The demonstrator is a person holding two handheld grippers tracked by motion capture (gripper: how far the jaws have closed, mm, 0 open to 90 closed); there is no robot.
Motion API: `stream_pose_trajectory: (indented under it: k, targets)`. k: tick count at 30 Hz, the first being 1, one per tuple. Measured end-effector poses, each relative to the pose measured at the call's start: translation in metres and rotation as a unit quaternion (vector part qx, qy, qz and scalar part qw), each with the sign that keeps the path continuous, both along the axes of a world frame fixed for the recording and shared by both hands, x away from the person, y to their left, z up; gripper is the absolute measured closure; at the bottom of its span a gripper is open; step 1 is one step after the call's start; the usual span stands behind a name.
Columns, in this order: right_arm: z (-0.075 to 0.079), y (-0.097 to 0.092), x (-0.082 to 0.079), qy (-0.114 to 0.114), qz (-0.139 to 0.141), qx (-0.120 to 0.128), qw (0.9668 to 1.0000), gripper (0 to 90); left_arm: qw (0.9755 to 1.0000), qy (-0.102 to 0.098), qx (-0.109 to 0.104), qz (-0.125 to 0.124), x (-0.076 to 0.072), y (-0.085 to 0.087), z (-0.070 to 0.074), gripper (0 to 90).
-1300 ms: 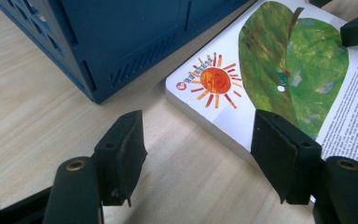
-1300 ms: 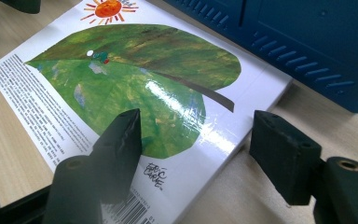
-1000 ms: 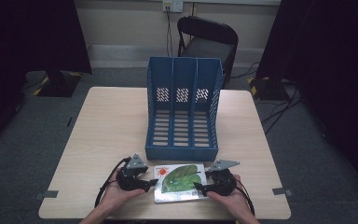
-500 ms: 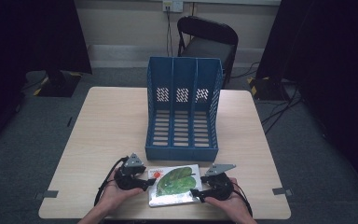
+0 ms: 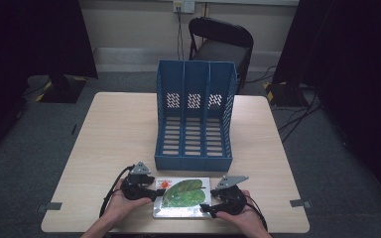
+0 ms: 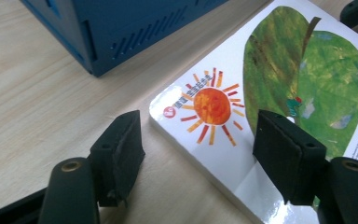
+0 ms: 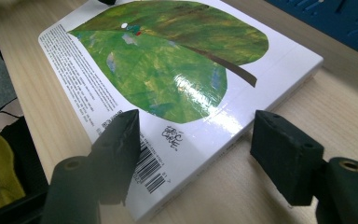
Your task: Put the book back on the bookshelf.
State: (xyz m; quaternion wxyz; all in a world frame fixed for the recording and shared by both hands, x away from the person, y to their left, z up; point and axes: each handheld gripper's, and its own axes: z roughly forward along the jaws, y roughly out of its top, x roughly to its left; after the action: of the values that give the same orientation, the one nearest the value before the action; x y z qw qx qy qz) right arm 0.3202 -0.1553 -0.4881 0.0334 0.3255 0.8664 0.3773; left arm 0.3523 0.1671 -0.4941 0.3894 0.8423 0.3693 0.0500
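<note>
I have 2 tongs at the near edge of the table (image 5: 109, 129), 1 in each hand, and a book (image 5: 182, 198) lies flat between them, just in front of the blue file rack (image 5: 194, 119).

My left gripper (image 5: 151, 191) sits at the book's left end. In the left gripper view its jaws stand apart and have just been opening a little. The corner of the book (image 6: 270, 107) with the orange sun (image 6: 210, 106) lies between them: 1 pad rests over the white cover near the green leaf (image 6: 307, 79), the other is off the book's edge over bare wood, with a gap showing. It grips nothing.

My right gripper (image 5: 208, 207) sits at the book's right end, near its front corner. In the right gripper view its jaws are likewise parted, about halfway. The corner of the book (image 7: 177, 74) with the barcode (image 7: 149, 170) lies between them: 1 pad is above the cover by the barcode, the other stands clear of the book's side over the table. Neither pad presses, so this one holds nothing either.

The rack has 3 compartments, opening upward, with its low front wall just beyond the book's far edge.
</note>
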Motion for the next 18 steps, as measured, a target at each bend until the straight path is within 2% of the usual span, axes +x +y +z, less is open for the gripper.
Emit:
stream_pose_trajectory:
  k: [9,12,15,18]
  targets:
    - [-0.0012,-0.0003,0.0048,0.007,-0.001,0.002,1.0000,29.8,0.9999,-0.009,-0.009,-0.005,0.0003,-0.0045,-0.0026,27.3]
    - [-0.0003,0.0003,0.0035,-0.001,0.006,-0.003,1.0000,30.2,0.9997,-0.008,-0.023,-0.005,0.0006,-0.0034,-0.0038,27.1]
    - [0.0000,-0.0002,0.0039,0.002,0.008,0.000,1.0000,30.2,0.9988,0.011,-0.048,0.002,0.0038,0.0010,-0.0040,28.4]
    - [-0.0001,-0.0006,0.0046,0.006,0.008,0.003,0.9999,29.5,0.9982,0.015,-0.058,0.006,0.0044,0.0036,-0.0032,31.1]
